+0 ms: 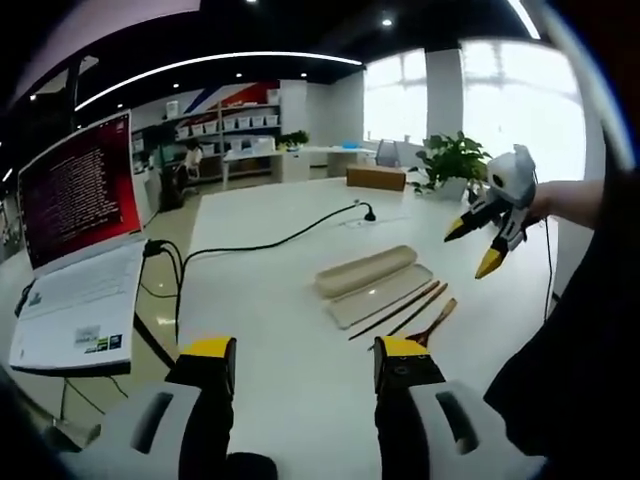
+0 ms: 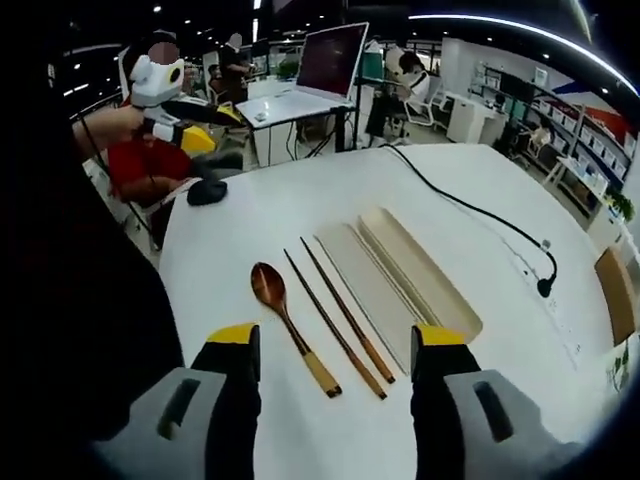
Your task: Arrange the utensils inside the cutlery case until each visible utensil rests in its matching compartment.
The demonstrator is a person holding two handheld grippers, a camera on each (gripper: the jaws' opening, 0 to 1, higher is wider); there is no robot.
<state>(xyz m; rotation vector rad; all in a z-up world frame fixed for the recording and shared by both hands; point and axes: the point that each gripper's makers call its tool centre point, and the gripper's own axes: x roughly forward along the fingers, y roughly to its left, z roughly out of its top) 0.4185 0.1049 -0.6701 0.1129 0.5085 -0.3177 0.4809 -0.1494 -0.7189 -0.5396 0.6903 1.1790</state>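
While both grippers hang above the white table, nothing sits between either pair of jaws. Seen in the right gripper view, the right gripper has its yellow-tipped jaws spread wide and empty, just short of the case, whose tray lies flat with its lid touching it on the far side. On the tray's other side lie two chopsticks, parallel and close together, and just beyond them a wooden spoon, bowl pointing away from the camera; all three rest on the table, outside the case. Well past the case, the left gripper is held up in a hand, jaws parted and empty. A black cable runs beyond the lid, and a laptop stands far behind. Seen in the left gripper view, the left gripper is open too, the case ahead of it, and the right gripper is raised beyond the case, jaws apart.
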